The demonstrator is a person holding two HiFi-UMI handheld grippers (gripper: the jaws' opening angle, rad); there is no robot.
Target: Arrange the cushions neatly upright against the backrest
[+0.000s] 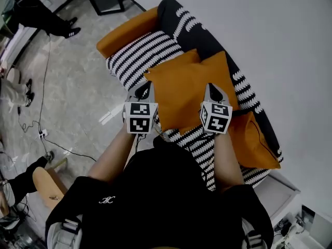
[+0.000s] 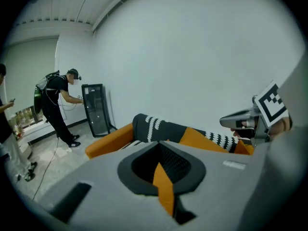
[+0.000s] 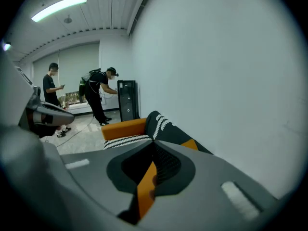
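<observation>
While the left gripper [image 1: 147,90] and right gripper [image 1: 213,92] each clench its near edge, the orange cushion [image 1: 184,82] hangs over the sofa [image 1: 142,53] seat, near the backrest [image 1: 205,38]; seat beside the armrest [image 1: 127,32] lies bare; a second cushion [image 1: 252,139] fills the opposite end; the person's body hides the sofa's front edge.

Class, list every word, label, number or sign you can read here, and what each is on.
No readable words or numbers.
white emblem on the person's black shirt: too small to read.
Square code patterns, no letters: left marker cube, right marker cube.
white sticker in the left gripper view: blurred.
</observation>
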